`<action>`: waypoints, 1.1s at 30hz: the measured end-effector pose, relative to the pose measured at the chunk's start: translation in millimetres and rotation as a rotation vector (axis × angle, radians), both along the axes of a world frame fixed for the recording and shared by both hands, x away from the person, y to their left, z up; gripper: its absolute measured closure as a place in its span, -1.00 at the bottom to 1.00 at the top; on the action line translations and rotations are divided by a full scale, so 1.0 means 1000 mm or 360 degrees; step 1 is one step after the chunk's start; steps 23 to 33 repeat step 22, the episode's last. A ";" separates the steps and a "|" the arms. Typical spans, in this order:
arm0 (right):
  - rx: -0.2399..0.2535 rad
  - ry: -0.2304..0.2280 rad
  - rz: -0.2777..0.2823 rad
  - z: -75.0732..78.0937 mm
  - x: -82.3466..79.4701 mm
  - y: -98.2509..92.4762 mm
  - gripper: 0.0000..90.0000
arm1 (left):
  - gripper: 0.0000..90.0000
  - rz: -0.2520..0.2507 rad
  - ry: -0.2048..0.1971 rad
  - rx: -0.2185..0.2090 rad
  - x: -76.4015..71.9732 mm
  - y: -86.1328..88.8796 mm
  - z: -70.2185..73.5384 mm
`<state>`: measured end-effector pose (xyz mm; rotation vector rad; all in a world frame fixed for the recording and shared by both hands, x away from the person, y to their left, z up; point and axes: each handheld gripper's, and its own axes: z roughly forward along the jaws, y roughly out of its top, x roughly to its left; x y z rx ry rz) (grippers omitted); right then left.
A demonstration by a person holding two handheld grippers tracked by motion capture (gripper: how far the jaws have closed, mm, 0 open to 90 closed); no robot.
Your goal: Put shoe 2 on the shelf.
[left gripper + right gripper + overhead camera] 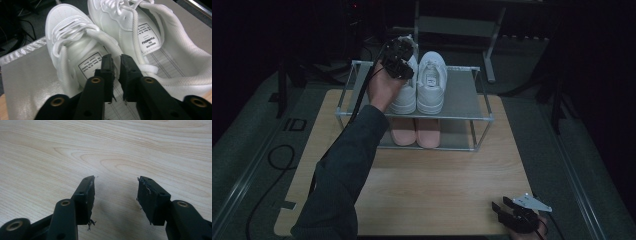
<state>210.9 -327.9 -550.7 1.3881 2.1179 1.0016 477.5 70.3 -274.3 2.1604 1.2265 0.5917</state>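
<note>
Sneaker [75, 50] | just beyond left hand-held gripper [117, 65] | jaws nearly closed

The left tongs [398, 59] are black with brass-ringed screw holes and a trailing black cable; a dark grey sleeve [343, 175] covers that arm. The right tongs [507, 209] carry a grey three-cornered plate.

The right gripper [115, 195] is just above a wooden table [105, 147]. Its two black jaws come up from the near edge and stand far apart, one on the left and one on the right, with nothing between them. The inner pads look worn, and little threads hang from them. The light brown wood has wavy lines, and a soft shadow lies under the jaws.
</note>
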 end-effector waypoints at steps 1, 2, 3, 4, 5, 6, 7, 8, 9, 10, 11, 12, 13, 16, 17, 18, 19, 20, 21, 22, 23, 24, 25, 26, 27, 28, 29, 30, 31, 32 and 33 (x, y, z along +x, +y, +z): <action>0.0000 -0.0001 0.0000 0.000 0.000 0.000 0.05 | 0.85 0.0000 0.0000 0.0000 0.000 0.000 0.000; -0.0001 -0.0002 -0.0002 0.000 0.000 0.000 0.05 | 0.89 -0.0006 0.0001 0.0007 0.000 0.002 0.001; -0.0001 -0.0002 -0.0002 0.000 0.000 0.000 0.05 | 0.92 -0.0006 0.0001 0.0007 0.000 0.002 0.001; 0.0000 -0.0002 -0.0003 0.000 0.000 0.000 0.05 | 0.92 -0.0006 0.0001 0.0007 0.000 0.002 0.001; -0.0003 0.0000 -0.0002 0.000 0.000 0.000 0.05 | 0.98 -0.0019 0.0004 0.0027 -0.001 0.005 0.001; -0.0003 -0.0001 -0.0002 0.000 0.000 0.000 0.05 | 0.98 -0.0020 0.0005 0.0029 -0.001 0.006 0.000; -0.0004 -0.0001 -0.0002 0.000 0.000 0.000 0.05 | 0.99 -0.0023 0.0006 0.0032 -0.001 0.008 0.001; -0.0004 -0.0001 -0.0003 0.000 0.000 0.000 0.05 | 0.99 -0.0025 0.0004 0.0033 -0.001 0.009 0.001; -0.0004 -0.0001 -0.0003 0.000 0.000 0.000 0.05 | 0.99 -0.0025 0.0004 0.0033 -0.001 0.009 0.001; -0.0003 -0.0001 -0.0004 0.000 0.000 0.000 0.05 | 0.99 -0.0028 0.0005 0.0040 -0.001 0.011 0.000; -0.0003 -0.0002 -0.0005 0.000 0.000 0.000 0.05 | 0.99 -0.0025 0.0002 0.0042 -0.001 0.012 0.000; -0.0002 -0.0003 -0.0006 0.000 0.000 0.000 0.05 | 0.99 -0.0023 -0.0001 0.0040 -0.002 0.013 0.001; -0.0002 -0.0003 -0.0007 0.000 0.000 0.000 0.05 | 0.99 -0.0028 -0.0006 0.0036 -0.002 0.014 0.001; -0.0003 -0.0002 -0.0006 0.000 0.000 0.000 0.05 | 0.99 -0.0025 -0.0001 0.0013 -0.002 0.019 0.002; -0.0003 -0.0003 -0.0005 0.000 0.000 0.000 0.05 | 0.99 -0.0022 0.0001 0.0005 -0.002 0.020 0.003; -0.0002 -0.0002 -0.0006 0.000 0.000 0.000 0.05 | 0.99 -0.0024 -0.0002 0.0011 -0.002 0.021 0.003; -0.0002 -0.0002 -0.0006 0.000 0.000 0.000 0.05 | 0.99 -0.0025 -0.0004 0.0011 -0.002 0.022 0.003; 0.0000 -0.0003 -0.0007 0.000 0.000 0.000 0.05 | 0.99 -0.0025 -0.0004 0.0011 -0.002 0.022 0.003; 0.0000 -0.0002 -0.0007 0.000 0.000 0.000 0.05 | 0.99 -0.0038 -0.0004 0.0013 -0.002 0.024 0.003; -0.0001 -0.0002 -0.0007 0.000 0.001 0.000 0.05 | 0.99 -0.0044 -0.0003 0.0009 -0.002 0.025 0.003; -0.0001 -0.0002 -0.0007 0.000 0.001 0.000 0.05 | 0.99 -0.0044 -0.0003 0.0009 -0.002 0.025 0.003; -0.0001 -0.0002 -0.0007 0.000 0.001 0.000 0.05 | 0.99 -0.0044 -0.0003 0.0009 -0.002 0.025 0.003; -0.0001 -0.0002 -0.0007 0.000 0.001 0.000 0.05 | 0.99 -0.0044 -0.0003 0.0009 -0.002 0.025 0.003; -0.0001 -0.0002 -0.0007 0.000 0.001 0.000 0.05 | 0.99 -0.0044 -0.0003 0.0009 -0.002 0.025 0.003; -0.0001 -0.0002 -0.0007 0.000 0.001 0.000 0.05 | 0.99 -0.0044 -0.0003 0.0009 -0.002 0.025 0.003; -0.0001 -0.0002 -0.0007 0.000 0.001 0.000 0.05 | 0.99 -0.0044 -0.0003 0.0009 -0.002 0.025 0.003; -0.0001 -0.0002 -0.0007 0.000 0.001 0.000 0.05 | 0.99 -0.0044 -0.0003 0.0009 -0.002 0.025 0.003; -0.0001 -0.0002 -0.0007 0.000 0.001 0.000 0.05 | 0.99 -0.0044 -0.0003 0.0009 -0.002 0.025 0.003; -0.0001 -0.0002 -0.0007 0.000 0.001 0.000 0.05 | 0.99 -0.0044 -0.0003 0.0009 -0.002 0.025 0.003; -0.0001 -0.0002 -0.0007 0.000 0.001 0.000 0.05 | 0.99 -0.0044 -0.0003 0.0009 -0.002 0.025 0.003; -0.0001 -0.0002 -0.0007 0.000 0.001 0.000 0.05 | 0.99 -0.0044 -0.0003 0.0009 -0.002 0.025 0.003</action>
